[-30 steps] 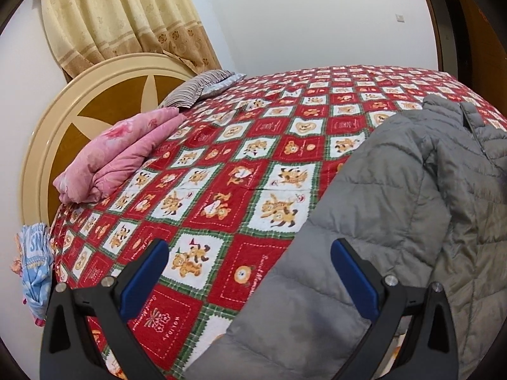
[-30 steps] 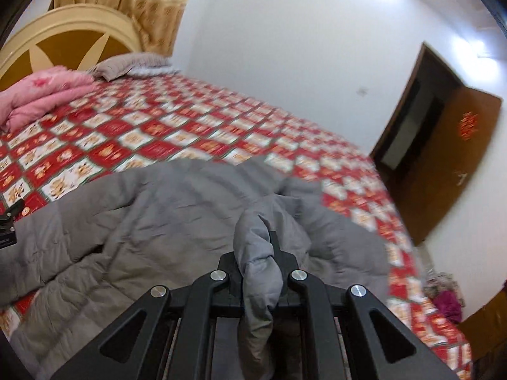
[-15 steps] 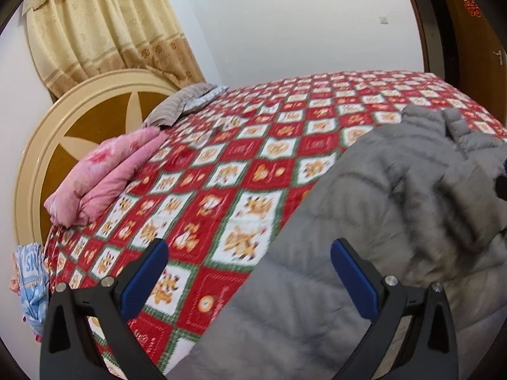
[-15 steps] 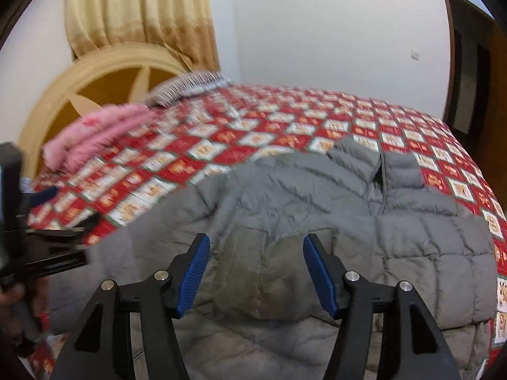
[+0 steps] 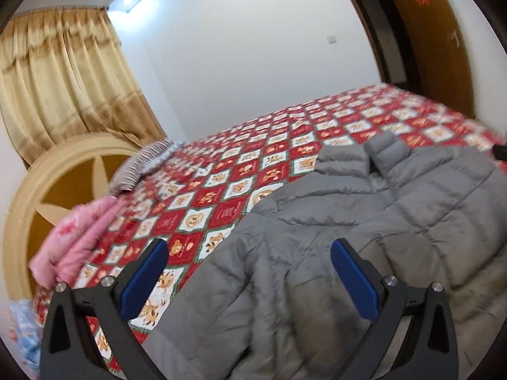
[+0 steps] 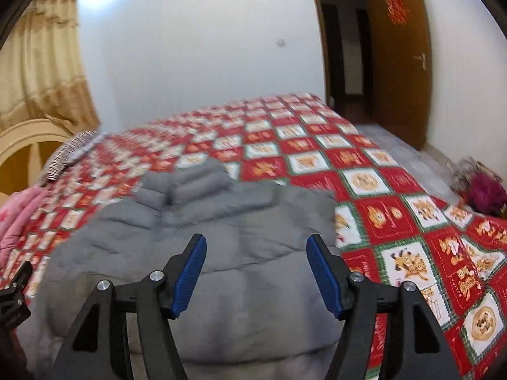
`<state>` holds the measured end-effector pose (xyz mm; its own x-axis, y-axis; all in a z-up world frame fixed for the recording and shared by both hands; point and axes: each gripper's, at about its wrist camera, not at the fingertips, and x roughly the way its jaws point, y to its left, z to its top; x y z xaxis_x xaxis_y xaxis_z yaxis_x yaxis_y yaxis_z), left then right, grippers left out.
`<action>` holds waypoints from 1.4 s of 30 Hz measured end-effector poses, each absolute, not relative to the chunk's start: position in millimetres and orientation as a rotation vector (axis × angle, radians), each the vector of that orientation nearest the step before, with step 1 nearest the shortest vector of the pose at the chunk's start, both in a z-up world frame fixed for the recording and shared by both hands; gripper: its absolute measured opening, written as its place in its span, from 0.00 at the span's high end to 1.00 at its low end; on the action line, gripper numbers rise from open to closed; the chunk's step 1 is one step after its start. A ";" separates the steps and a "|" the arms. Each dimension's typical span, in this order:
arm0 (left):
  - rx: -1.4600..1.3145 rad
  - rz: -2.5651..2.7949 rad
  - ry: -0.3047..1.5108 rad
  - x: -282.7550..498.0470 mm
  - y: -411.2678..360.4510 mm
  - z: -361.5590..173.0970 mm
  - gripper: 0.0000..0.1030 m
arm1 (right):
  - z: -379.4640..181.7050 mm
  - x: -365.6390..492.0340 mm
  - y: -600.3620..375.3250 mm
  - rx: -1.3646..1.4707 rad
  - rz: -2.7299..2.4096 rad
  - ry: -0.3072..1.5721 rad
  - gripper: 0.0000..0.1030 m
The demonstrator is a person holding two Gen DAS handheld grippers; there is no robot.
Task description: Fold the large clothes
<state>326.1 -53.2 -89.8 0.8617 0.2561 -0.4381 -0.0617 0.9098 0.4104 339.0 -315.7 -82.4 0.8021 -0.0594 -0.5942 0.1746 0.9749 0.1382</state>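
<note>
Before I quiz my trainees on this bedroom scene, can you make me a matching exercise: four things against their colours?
Things:
1. puffer jacket
2. folded blanket
3. curtain
4. door

Colours:
A. pink
B. brown
C. grey
D. golden beige

Pairs: 1-C, 2-A, 3-D, 4-B

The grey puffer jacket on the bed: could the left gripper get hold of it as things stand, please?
Probably yes. The left gripper is open, its fingers spread over the grey puffer jacket, which lies on the quilt with nothing over it.
</note>
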 end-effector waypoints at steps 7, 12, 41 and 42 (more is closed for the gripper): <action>0.479 0.276 0.630 375.1 -47.4 -158.4 0.00 | -134.3 363.2 -311.9 0.150 -0.040 0.741 0.36; 0.414 0.251 0.690 382.4 -33.5 -166.4 0.00 | -156.2 369.6 -304.5 0.126 -0.027 0.785 0.36; 0.250 0.160 0.813 396.8 -22.2 -187.8 0.00 | -155.2 367.4 -198.3 0.010 0.058 0.866 0.35; 0.247 0.159 0.814 396.8 -22.1 -187.8 0.00 | -164.2 367.5 -194.9 0.000 0.048 0.867 0.35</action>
